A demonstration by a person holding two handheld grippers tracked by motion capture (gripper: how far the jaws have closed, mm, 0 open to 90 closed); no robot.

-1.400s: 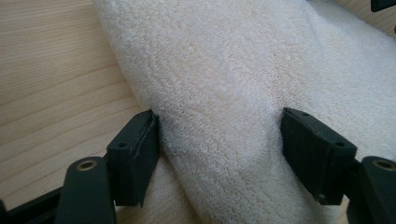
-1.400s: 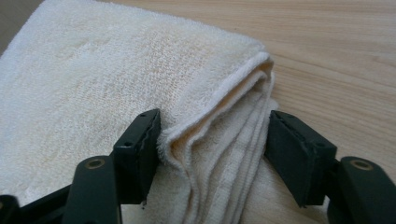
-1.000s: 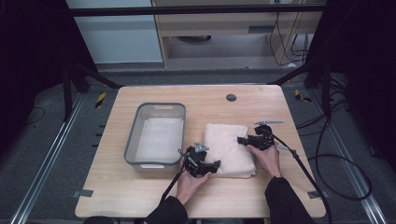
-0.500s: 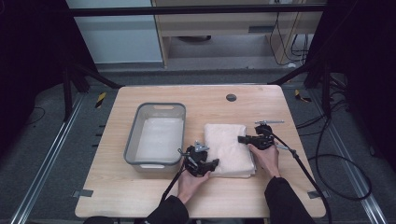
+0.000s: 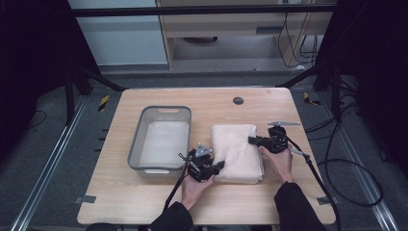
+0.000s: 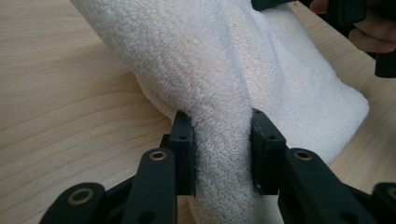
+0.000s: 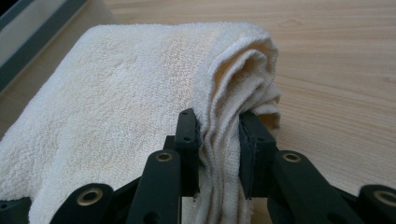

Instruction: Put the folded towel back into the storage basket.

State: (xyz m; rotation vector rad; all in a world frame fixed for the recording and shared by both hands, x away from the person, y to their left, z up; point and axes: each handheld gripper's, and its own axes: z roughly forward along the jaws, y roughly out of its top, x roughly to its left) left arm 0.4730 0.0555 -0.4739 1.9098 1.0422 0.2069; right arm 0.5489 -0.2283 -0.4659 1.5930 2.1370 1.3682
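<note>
Folded towel (image 5: 237,152) lies on table (image 5: 120,207), just right of grey bin (image 5: 161,138). Left gripper (image 6: 219,149) clamps its near-left edge; right gripper (image 7: 218,151) clamps the stacked layers at its right edge.

no readable text, labels, brands or numbers on anything in view.

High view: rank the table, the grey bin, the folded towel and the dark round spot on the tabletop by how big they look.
1. Table.
2. Grey bin.
3. Folded towel, a little smaller than the bin in outline.
4. Dark round spot, by far the smallest.
</note>
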